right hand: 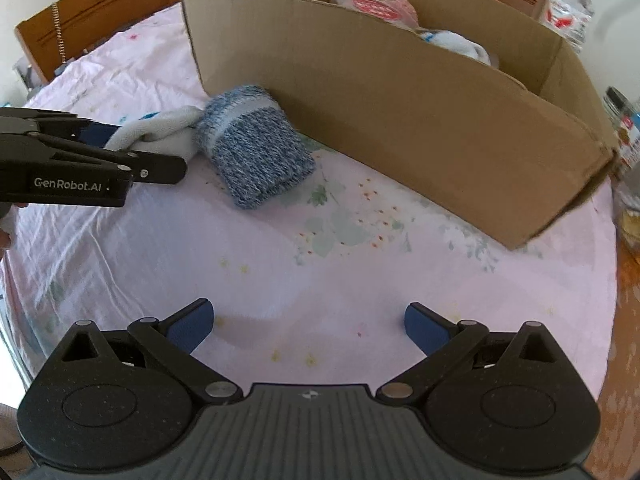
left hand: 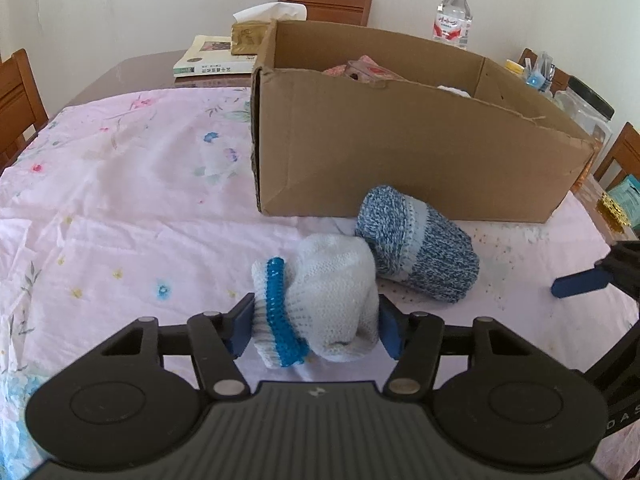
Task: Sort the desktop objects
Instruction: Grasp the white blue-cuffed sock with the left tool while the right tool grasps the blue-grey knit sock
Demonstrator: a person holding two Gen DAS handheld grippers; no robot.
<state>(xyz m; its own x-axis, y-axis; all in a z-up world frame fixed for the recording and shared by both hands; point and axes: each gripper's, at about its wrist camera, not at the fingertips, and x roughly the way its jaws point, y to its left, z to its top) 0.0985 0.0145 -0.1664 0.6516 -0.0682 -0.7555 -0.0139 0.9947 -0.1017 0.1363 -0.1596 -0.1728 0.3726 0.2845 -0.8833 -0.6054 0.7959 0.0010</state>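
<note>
Step in hand: pick-up of the white knit item for transfer to the cardboard box.

The left gripper (left hand: 316, 330) has its pads closed on the white knit item (left hand: 320, 300) (blue-trimmed, soft, bunched), which sits on the pink tablecloth (left hand: 120, 200) touching the blue marled knit item (left hand: 420, 248) beside the cardboard box (left hand: 400, 152). Next move calls for lifting above the box wall. The right gripper (right hand: 308, 326) is spread wide, holding nothing.

Tabletop (right hand: 320, 272) ahead of right gripper (right hand: 308, 326) is bare, free passage. Cardboard box (right hand: 400, 120) walls off the far side. Blue knit sock (right hand: 256, 148) sits just beside that wall, touching white sock (left hand: 328, 300).
</note>
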